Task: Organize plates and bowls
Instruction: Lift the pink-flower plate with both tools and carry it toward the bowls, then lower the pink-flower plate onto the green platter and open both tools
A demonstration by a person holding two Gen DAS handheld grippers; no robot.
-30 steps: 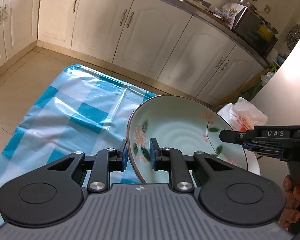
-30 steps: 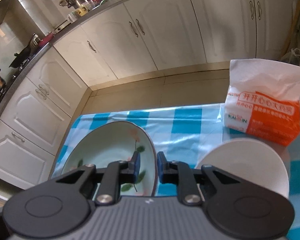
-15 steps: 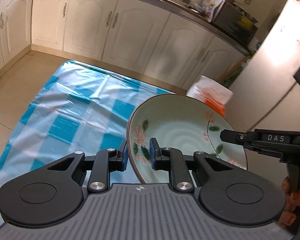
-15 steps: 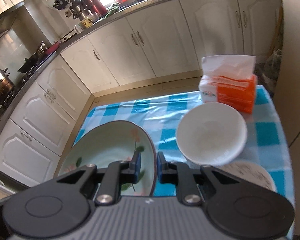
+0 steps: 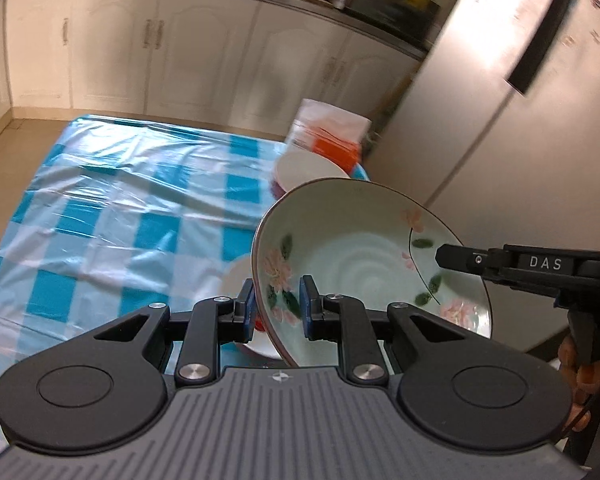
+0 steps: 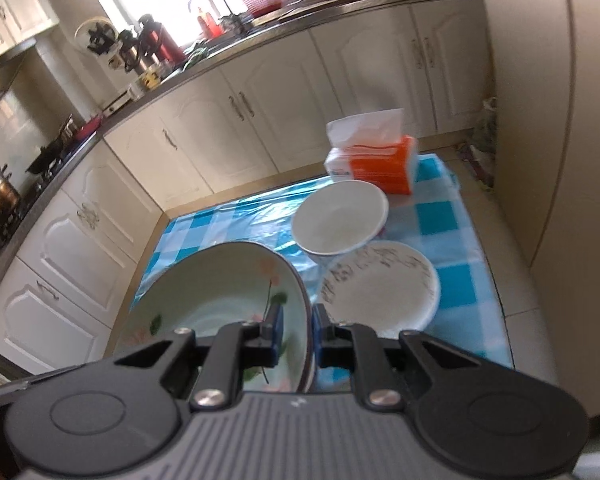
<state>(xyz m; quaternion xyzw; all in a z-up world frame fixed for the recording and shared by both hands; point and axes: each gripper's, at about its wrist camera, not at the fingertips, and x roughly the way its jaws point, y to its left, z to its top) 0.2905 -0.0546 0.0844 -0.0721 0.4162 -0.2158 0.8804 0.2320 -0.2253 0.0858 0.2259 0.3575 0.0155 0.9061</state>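
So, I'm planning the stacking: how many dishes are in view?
3: a floral bowl held in both grippers, a white bowl by the tissue pack, and a speckled plate just nearer. Others may be hidden.

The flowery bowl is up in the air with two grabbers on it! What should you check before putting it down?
1. Left gripper pinching the flowery bowl rim: ok.
2. Right gripper pinching the opposite rim: ok.
3. Bowl level: not ok, tilted.
4. White bowl upright and free for stacking: ok.
5. Speckled plate lying flat on the checked tablecloth: ok.
6. Tissue pack out of the way: ok, behind the white bowl.
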